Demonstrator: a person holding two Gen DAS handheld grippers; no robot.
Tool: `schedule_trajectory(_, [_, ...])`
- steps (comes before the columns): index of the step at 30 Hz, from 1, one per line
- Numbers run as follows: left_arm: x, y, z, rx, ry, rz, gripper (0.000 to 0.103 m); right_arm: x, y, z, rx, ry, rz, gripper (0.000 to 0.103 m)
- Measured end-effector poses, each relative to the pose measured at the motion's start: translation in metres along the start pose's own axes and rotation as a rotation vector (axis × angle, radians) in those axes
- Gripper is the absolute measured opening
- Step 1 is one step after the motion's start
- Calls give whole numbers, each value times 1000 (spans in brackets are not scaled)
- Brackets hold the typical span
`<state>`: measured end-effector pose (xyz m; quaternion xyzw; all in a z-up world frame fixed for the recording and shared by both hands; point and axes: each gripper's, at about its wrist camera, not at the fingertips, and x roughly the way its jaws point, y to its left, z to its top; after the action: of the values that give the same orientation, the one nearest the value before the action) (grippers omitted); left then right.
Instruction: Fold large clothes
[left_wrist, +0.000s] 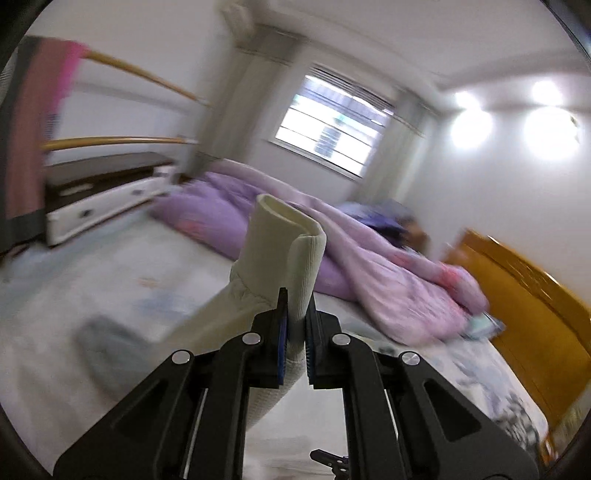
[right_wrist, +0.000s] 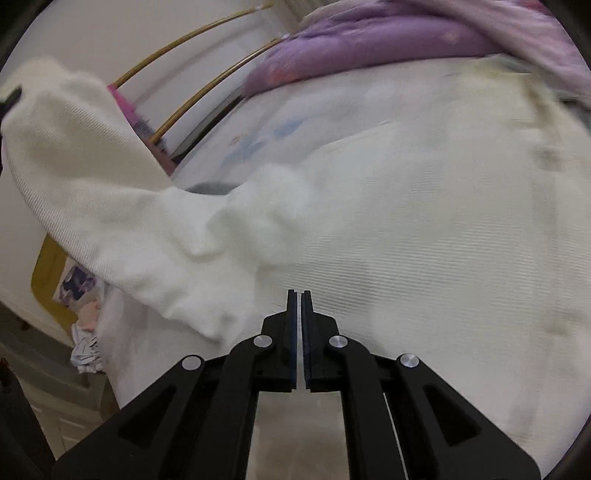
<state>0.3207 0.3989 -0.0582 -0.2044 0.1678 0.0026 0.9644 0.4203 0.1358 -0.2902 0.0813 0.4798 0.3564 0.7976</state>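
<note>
Jaws of the left gripper (left_wrist: 297, 308) pinch a sleeve cuff (left_wrist: 284, 236) at frame centre; jaws of the right gripper (right_wrist: 299, 295) are pressed together on nothing. The cream sweater (right_wrist: 406, 221) lies spread on the bed (left_wrist: 74, 277), its sleeve raised toward upper left. Step in hand, by judgement: folding the sleeve inward. Next: lay the cuff flat across the body.
</note>
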Motion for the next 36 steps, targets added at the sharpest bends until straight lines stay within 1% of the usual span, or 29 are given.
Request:
schedule_trajectory(1, [18,-28,-9,17,26,-35,8,-19,-18,-3,15,-15,-29,5])
schedule_trajectory(2, [31,-45,-15,20,49,-59,8,-35,-31,-5,28,-29,-59,5])
schedule_trajectory(4, [66,-92,-38,37,106,-106,8,-84,-77,-14,64,-65,-124,5])
schedule_trajectory(6, [94,-126,-64,56,156,-129,8,-121,-110,-25,68,-88,-209,5])
schedule_trajectory(7, [114,-146,-82,50,191,-139,8,-140,-129,-32,76,-94,-251,5])
schedule_trajectory(8, [124,-164,-99,53,221,-145,8,-153,-144,-38,88,-96,-278,5])
schedule_trajectory(9, [139,-182,-118,81,248,-138,8,-170,-163,-45,116,-104,-305,5])
schedule_trajectory(10, [151,-192,-133,110,264,-124,8,-183,-179,-50,140,-109,-331,5])
schedule_trajectory(12, [188,-211,-175,121,360,-97,8,-209,-213,-59,183,-114,-395,5])
schedule_trajectory(13, [196,-217,-193,129,388,-80,8,-220,-226,-67,201,-125,-417,5])
schedule_trajectory(14, [210,-223,-214,142,432,-49,8,-232,-239,-73,217,-132,-426,5])
schedule_trajectory(16, [232,-235,-254,189,511,-7,8,-253,-257,-72,232,-153,-454,5])
schedule_trajectory(18, [236,-243,-279,205,546,-3,8,-273,-274,-73,232,-169,-481,5])
schedule_trajectory(21, [241,-253,-293,219,543,-13,8,-297,-296,-66,257,-199,-507,5])
schedule_trajectory(24, [248,-260,-298,216,543,-29,8,-321,-317,-55,286,-236,-553,5])
schedule_trajectory(26, [248,-262,-299,229,545,-28,8,-333,-335,-46,344,-259,-574,6])
schedule_trajectory(27, [248,-264,-302,237,551,-40,9,-339,-345,-42,376,-273,-605,6])
schedule_trajectory(28, [247,-267,-307,256,571,-47,9,-344,-354,-37,400,-283,-624,7])
schedule_trajectory(29, [250,-269,-312,272,594,-44,9,-350,-368,-34,442,-291,-617,8])
schedule_trajectory(30, [253,-270,-317,282,616,-37,11,-356,-377,-33,482,-290,-607,14])
schedule_trajectory(31, [255,-271,-322,283,631,-36,12,-360,-390,-32,541,-283,-622,25])
schedule_trajectory(32, [256,-271,-326,278,635,-35,13,-364,-398,-32,584,-282,-631,29])
schedule_trajectory(34, [256,-272,-329,267,637,-39,20,-368,-412,-26,611,-288,-623,31])
schedule_trajectory(35, [256,-274,-330,261,642,-42,26,-366,-420,-22,622,-264,-621,34])
schedule_trajectory(36, [255,-276,-331,266,640,-47,34,-364,-427,-19,635,-239,-604,45])
